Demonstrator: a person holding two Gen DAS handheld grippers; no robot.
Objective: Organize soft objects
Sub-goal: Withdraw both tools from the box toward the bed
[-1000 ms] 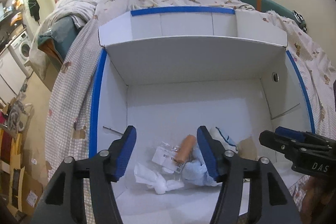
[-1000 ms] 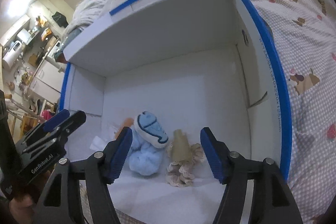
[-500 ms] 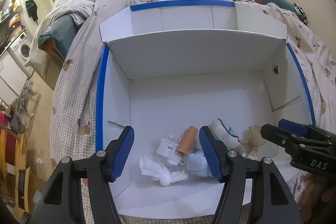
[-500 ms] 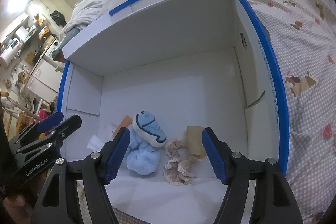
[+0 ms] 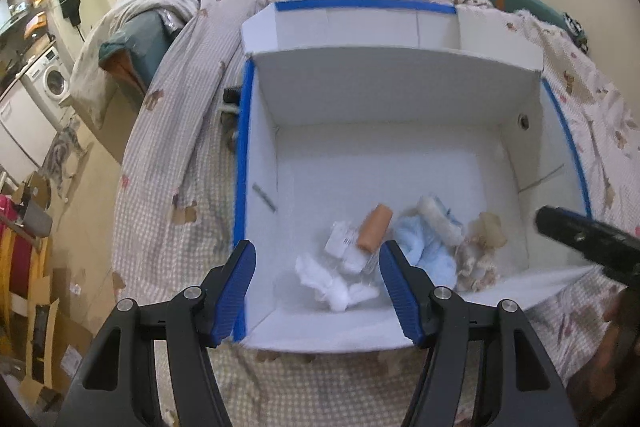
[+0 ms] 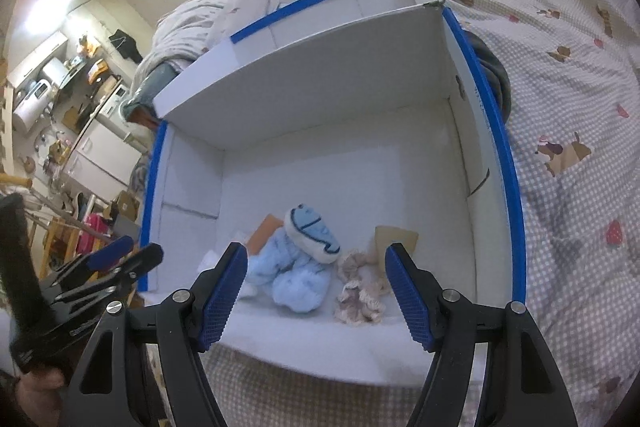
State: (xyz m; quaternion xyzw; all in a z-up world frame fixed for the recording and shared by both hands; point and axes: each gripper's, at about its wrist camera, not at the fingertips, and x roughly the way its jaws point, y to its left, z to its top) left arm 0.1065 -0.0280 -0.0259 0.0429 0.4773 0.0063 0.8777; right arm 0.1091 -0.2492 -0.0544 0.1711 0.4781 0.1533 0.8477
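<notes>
Both tongs, left (image 5: pixel 318 283) and right (image 6: pixel 316 291), have withdrawn above the box's near rim (image 6: pixel 320 359), jaws open and empty; the orange roll (image 5: pixel 374 229) slants up-right.

left gripper (image 5: pixel 318 285): black frame, silver screws
fingers (image 5: pixel 236 289): ribbed blue pads
right gripper (image 6: pixel 316 293): same black, blue pads

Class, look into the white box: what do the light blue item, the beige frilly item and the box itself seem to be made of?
Light blue item: fluffy fleece or plush, judging by its fuzzy, matte pile.
Beige frilly item: probably knit or lace fabric, given the ruffled, crinkled edges.
White box: likely cardboard, with flat, matte, creased panels and blue tape along the rims.
</notes>
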